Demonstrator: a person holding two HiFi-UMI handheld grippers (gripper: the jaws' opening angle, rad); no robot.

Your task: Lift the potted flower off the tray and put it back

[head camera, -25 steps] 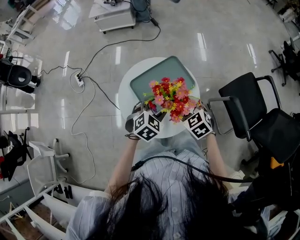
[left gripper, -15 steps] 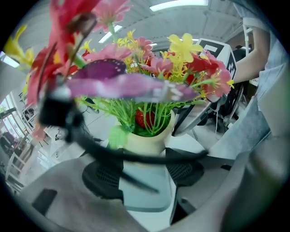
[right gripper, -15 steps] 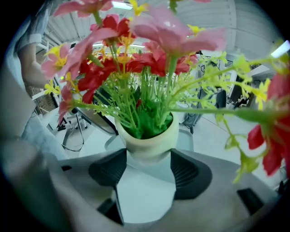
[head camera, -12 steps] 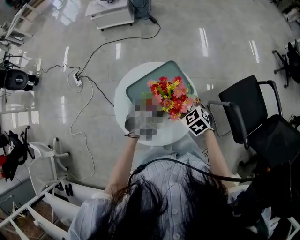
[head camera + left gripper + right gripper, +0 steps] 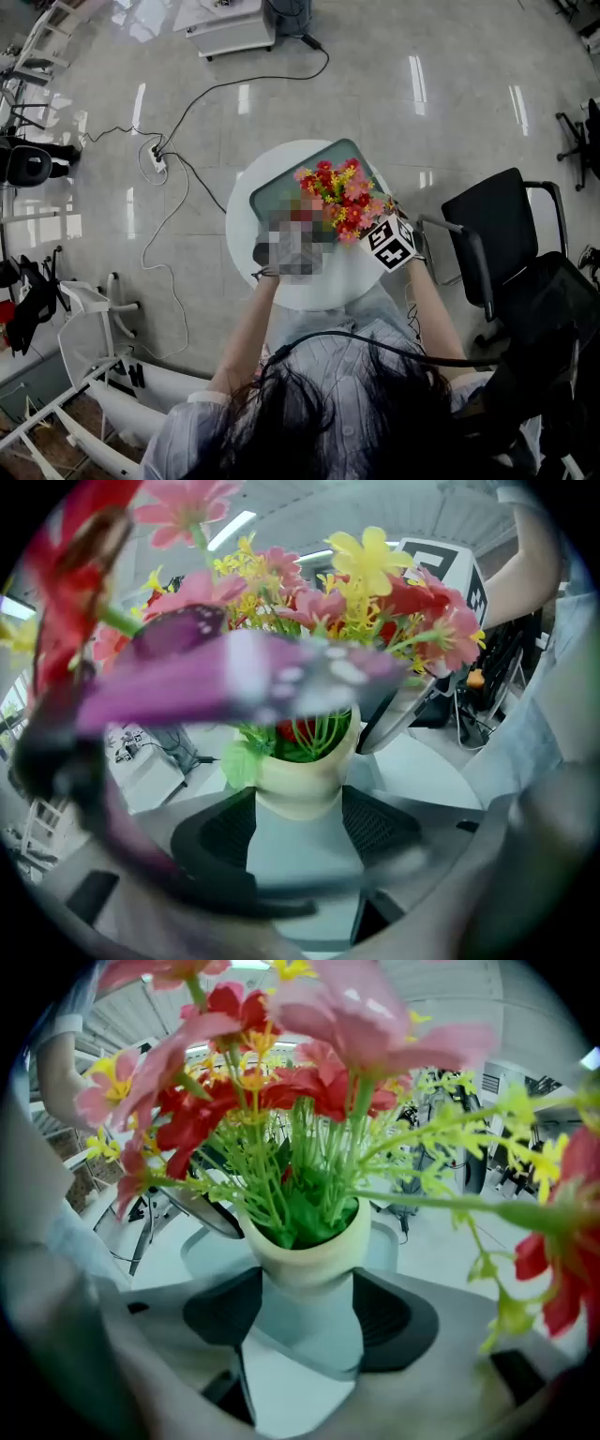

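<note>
Head view, item 1: potted flower [image 5: 339,199], with red, pink and yellow blooms over green stems, standing above the near right corner of the tray [image 5: 281,183]. We cannot tell whether its base rests on the tray or hangs clear of it.

Item 2: tray, grey-green with rounded corners, lying on a round white table [image 5: 246,234] that rims it on every side.

Item 3: left gripper [image 5: 300,822], at the tray's near edge. In the left gripper view we see its dark pads [image 5: 220,832] closed against both sides of the pale pot body, just under the cream rim, with blooms crowding the upper part of the view.

Item 4: right gripper [image 5: 309,1312], at the tray's near right corner. In the right gripper view we see its jaws likewise clamped on the pot body from the opposite side, the tray visible behind the pot.

Item 5: black chair [image 5: 492,230], on the floor right of the tray and apart from the table.

Item 6: power strip [image 5: 157,161] with a trailing cable [image 5: 234,86], on the floor left of and beyond the tray.

Item 7: white cart [image 5: 230,28], well beyond the tray's far side.
</note>
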